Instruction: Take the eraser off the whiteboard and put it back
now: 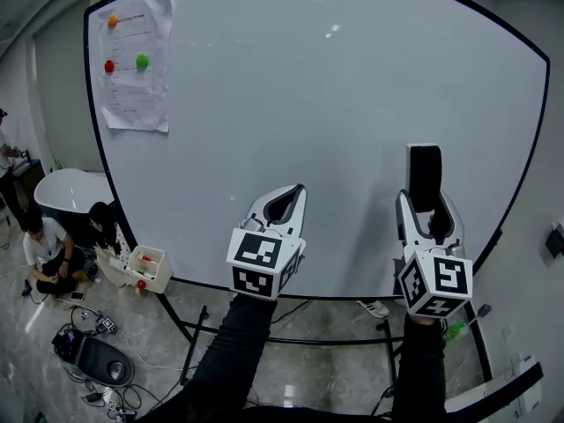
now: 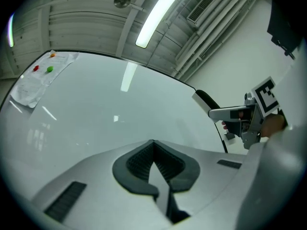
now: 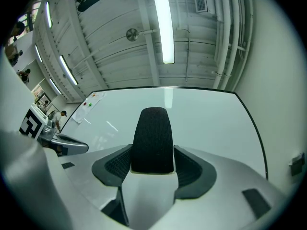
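While upright before whiteboard (image 1: 335,104), eraser (image 1: 426,174) in right gripper (image 1: 428,204) jaws

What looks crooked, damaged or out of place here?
Little stands out. The paper sheet at the whiteboard's top left is wrinkled and hangs slightly askew. The right gripper holds the eraser straight.

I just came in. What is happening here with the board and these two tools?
A person faces a large white whiteboard with a two-jaw gripper in each hand. The right gripper is shut on a black felt-faced eraser and holds it upright before the board's lower right part. Whether the eraser touches the board cannot be told. The left gripper is beside it, its jaws together with nothing between them. A white paper sheet with round coloured magnets hangs at the board's upper left.
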`<state>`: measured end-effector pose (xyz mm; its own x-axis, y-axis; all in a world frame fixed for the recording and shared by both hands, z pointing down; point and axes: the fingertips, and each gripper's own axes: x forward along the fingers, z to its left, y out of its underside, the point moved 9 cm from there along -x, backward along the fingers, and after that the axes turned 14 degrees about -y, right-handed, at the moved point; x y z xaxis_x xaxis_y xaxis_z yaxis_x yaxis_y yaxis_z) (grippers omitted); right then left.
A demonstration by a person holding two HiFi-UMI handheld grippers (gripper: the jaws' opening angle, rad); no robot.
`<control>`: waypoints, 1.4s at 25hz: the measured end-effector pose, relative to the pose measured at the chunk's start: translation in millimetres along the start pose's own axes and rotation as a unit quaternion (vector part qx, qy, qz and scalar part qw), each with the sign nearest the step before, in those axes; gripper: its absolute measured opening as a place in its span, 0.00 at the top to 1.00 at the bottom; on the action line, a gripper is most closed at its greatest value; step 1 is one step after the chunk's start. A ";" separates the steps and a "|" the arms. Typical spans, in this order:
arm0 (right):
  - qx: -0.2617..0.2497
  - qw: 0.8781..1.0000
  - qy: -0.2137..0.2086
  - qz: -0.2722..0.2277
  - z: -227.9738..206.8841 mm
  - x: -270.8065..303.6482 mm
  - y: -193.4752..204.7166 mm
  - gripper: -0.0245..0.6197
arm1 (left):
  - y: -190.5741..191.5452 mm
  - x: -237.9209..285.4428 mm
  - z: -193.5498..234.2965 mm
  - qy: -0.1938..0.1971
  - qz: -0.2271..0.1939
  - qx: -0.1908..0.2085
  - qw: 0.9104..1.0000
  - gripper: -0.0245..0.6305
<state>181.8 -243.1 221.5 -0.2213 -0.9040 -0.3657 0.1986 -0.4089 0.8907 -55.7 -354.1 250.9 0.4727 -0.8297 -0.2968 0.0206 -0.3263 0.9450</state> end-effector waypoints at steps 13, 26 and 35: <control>0.007 1.000 0.007 0.010 0.3 -3.4 5.0 0.53 | -7.7 -1.8 3.0 0.010 -0.018 -0.017 1.000 0.96; 0.004 0.999 0.035 0.020 -5.3 -8.0 2.7 0.54 | -6.5 0.9 6.9 0.013 -0.028 -0.011 0.999 0.96; -0.004 0.997 0.076 0.021 -12.5 -18.9 -10.6 0.53 | -25.7 15.6 -16.8 0.062 -0.047 -0.012 0.997 0.96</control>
<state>195.8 -223.3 215.6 -0.0652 -0.9285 -0.3656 0.2120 -0.3709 0.9042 -34.1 -351.1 224.3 0.5725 -0.7331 -0.3673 0.0904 -0.3888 0.9169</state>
